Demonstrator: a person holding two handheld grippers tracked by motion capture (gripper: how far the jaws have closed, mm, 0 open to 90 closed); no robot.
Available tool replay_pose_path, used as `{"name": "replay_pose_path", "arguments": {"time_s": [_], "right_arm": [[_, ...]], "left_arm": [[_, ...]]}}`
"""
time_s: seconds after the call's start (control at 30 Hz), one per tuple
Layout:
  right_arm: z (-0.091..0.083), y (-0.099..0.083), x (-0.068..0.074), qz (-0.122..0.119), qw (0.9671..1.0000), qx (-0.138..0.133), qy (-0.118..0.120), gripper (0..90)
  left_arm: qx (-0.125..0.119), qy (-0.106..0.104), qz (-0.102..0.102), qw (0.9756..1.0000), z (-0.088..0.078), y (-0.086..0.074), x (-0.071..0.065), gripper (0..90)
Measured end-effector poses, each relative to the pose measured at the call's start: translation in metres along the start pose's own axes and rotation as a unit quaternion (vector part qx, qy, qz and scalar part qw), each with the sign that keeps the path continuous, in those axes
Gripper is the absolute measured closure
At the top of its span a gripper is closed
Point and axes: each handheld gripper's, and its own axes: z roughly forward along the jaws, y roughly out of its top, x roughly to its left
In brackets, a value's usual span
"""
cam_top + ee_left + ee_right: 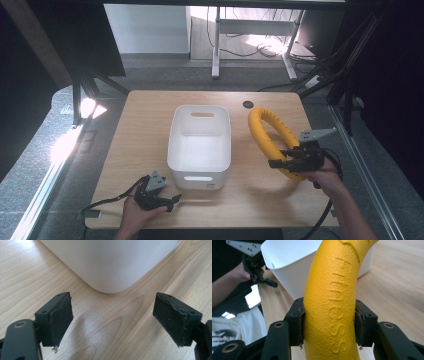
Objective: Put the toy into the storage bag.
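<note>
- Right tool [278,163] clamps the yellow ring [260,131], right of frame.
- White bin [200,150] sits just left of it.
- Left tool [172,201] gapes empty, lower left.

The yellow ring [332,302] runs off the right gripper view's edges.

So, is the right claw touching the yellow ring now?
Touching. In the right gripper view, the right claw has both pads pressed against the sides of the yellow ring, with no gap showing. The high view also shows it clamped on the ring's near end.
</note>
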Motion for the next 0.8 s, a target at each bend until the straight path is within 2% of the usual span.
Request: {"name": "replay_pose_path", "arguments": {"time_s": [0.33,0.8], "right_arm": [[-0.008,0.005,0.002,-0.003,0.9994,-0.035,-0.007,50.9],[-0.013,0.007,0.005,-0.009,0.9963,-0.086,0.001,51.0]], "left_arm": [[0.0,0.0,0.001,1.0,0.0,0.0,0.0,16.1],[-0.001,0.002,-0.002,1.0,0.0,0.0,0.0,16.2]]}}
